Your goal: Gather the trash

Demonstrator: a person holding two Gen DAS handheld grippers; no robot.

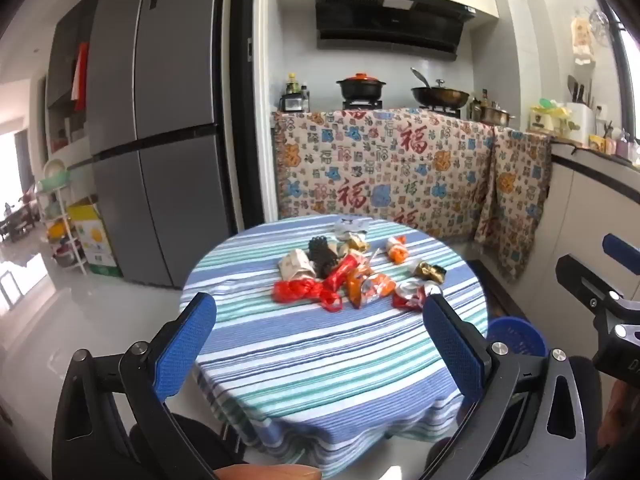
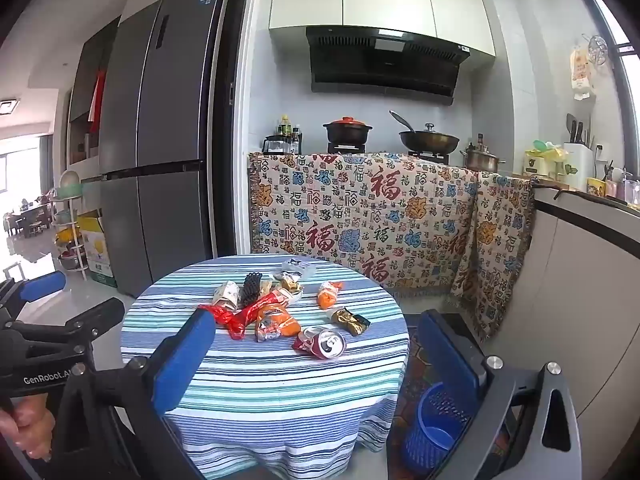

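Approaching the trash pile; both hand-held grippers spread wide, holding nothing.

Trash (image 1: 352, 276) lies mid-bench (image 1: 320, 352), ahead of my left hand-held gripper (image 1: 320, 332) and right hand-held gripper (image 2: 316, 360). I judge the crushed can (image 2: 322, 343) the nearest pick; straddle it fully before closing. Right view shows inside the blue basket (image 2: 434, 426) on the floor; left view shows only its rim.

The counter (image 2: 280, 392) wears a cloth striped blue, white and teal. On it: a red plastic bag (image 1: 298, 292), an orange wrapper (image 2: 328, 294), a gold wrapper (image 2: 351, 320) and a red-and-silver can (image 2: 322, 343). The basket (image 2: 434, 428) is blue, each claw's pads (image 1: 186, 344) blue on black
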